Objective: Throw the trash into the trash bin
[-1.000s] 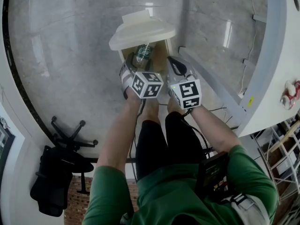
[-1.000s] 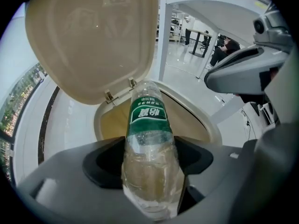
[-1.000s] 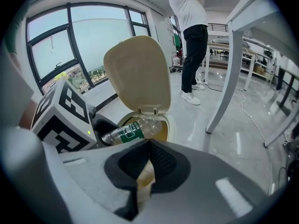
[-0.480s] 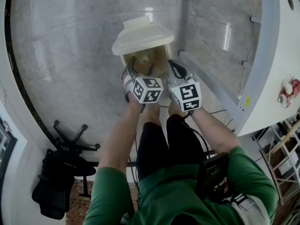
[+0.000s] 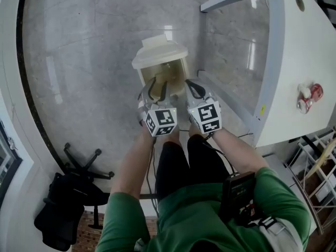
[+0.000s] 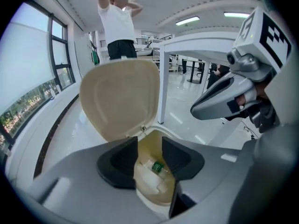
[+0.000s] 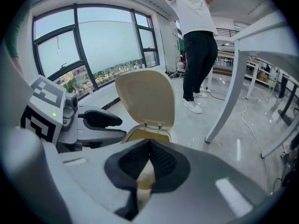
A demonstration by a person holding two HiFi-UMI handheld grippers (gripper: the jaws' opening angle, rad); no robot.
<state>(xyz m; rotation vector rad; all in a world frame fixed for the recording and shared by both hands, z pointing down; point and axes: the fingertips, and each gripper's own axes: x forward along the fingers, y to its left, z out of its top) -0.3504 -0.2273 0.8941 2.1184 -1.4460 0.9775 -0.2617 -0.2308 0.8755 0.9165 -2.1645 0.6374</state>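
The cream trash bin [image 5: 164, 73] stands on the floor with its lid [image 5: 157, 54] swung up. Inside it lies a clear plastic bottle with a green label [image 6: 156, 167] on pale trash. My left gripper [image 5: 156, 91] hangs above the bin's near rim. Its jaws have just been closing, with a gap left and nothing between them [image 6: 149, 146]. My right gripper [image 5: 195, 88] is beside it on the right, above the bin's right corner. Its pads meet at the tips with nothing held [image 7: 149, 143].
A white table [image 5: 294, 51] with a slanted grey leg [image 5: 231, 101] stands right of the bin, with a crushed red and white can [image 5: 306, 97] on top. A black office chair [image 5: 73, 188] sits at the lower left. A person [image 7: 196, 41] stands beyond the bin.
The bottle that was at the bin's mouth by the left jaws has dropped inside. Both grippers have risen from the bin, the left one more, and its jaws stand narrower.
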